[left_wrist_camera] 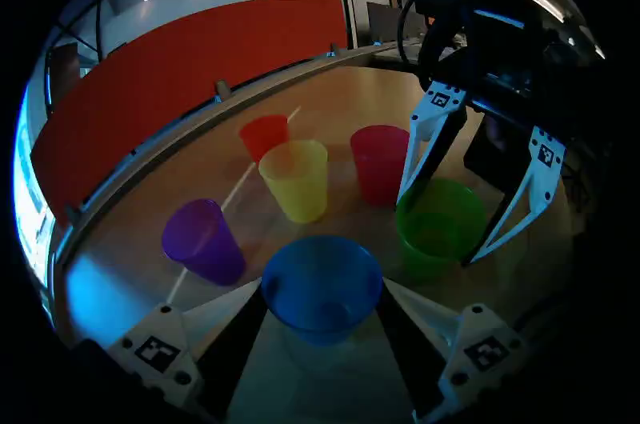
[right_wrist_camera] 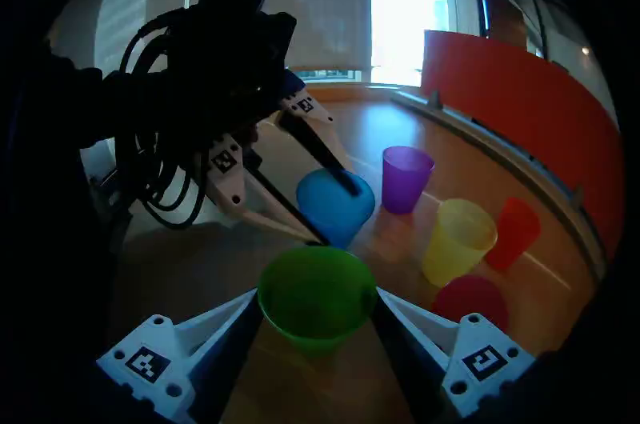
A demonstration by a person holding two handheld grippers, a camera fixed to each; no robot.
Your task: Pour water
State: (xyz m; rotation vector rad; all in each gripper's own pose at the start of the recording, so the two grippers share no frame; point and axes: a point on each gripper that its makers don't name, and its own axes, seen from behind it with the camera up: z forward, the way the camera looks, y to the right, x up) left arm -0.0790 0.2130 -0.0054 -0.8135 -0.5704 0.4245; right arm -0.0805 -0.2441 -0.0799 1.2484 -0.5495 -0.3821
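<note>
The left gripper (left_wrist_camera: 321, 296) is gripping the blue cup (left_wrist_camera: 322, 284) squarely between its fingers (left_wrist_camera: 210, 328). Both are pressing on the cup's sides just under the rim, closed only to the cup's width. The cup is sitting near and central in the left gripper view, upright, with its mouth facing up and its long axis vertical.

Over in the right gripper view, the right gripper (right_wrist_camera: 318, 300) is doing the same with the green cup (right_wrist_camera: 318, 292). Its fingers (right_wrist_camera: 436, 340) are bearing on either side of the cup, which is also mouth-up and vertical. The two cups are riding close together, the green just to the right of and beyond the blue in the left gripper view. It cannot be told whether either one is resting on the wooden desk (left_wrist_camera: 336, 96) or holding water.

Four more cups are standing upright on the desk. The purple cup (left_wrist_camera: 204, 242) is near left and the yellow cup (left_wrist_camera: 296, 180) is straight beyond the blue. The orange-red cup (left_wrist_camera: 264, 134) is just behind the yellow, and the crimson cup (left_wrist_camera: 379, 162) is far right, beside one finger of the right gripper. A red wall panel (left_wrist_camera: 184, 80) is running along the far side of the desk.
</note>
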